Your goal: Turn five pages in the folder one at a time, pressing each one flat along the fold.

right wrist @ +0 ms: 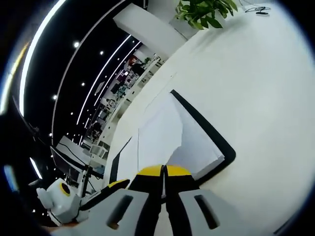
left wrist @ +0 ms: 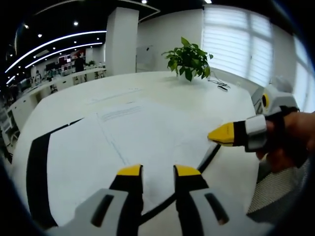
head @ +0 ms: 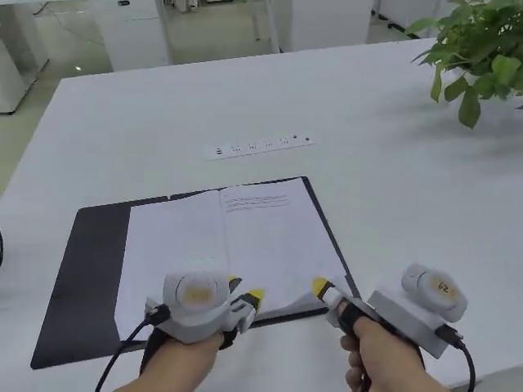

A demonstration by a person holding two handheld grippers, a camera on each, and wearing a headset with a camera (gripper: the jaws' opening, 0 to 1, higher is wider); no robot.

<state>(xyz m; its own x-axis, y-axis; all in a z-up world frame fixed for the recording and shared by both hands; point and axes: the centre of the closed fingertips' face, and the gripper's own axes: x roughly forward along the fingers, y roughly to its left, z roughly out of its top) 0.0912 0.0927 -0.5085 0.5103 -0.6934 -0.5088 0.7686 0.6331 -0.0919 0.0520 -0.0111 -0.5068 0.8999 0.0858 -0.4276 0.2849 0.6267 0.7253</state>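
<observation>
A black folder (head: 86, 261) lies open on the white table, with white sheets on both sides of its fold. The right-hand page (head: 274, 237) has a few printed lines at its top. My right gripper (head: 320, 287) is at that page's near right corner. In the right gripper view my right gripper (right wrist: 164, 170) is shut on the corner of the top page (right wrist: 160, 132), which curves up off the sheets below. My left gripper (head: 245, 291) hovers over the near edge close to the fold. In the left gripper view my left gripper (left wrist: 158, 171) is open over the page (left wrist: 142, 132), with nothing between its jaws.
A white power strip (head: 260, 147) lies on the table beyond the folder. A potted plant (head: 482, 49) stands at the far right. The table's near edge runs just under my hands, and cables trail from both grippers.
</observation>
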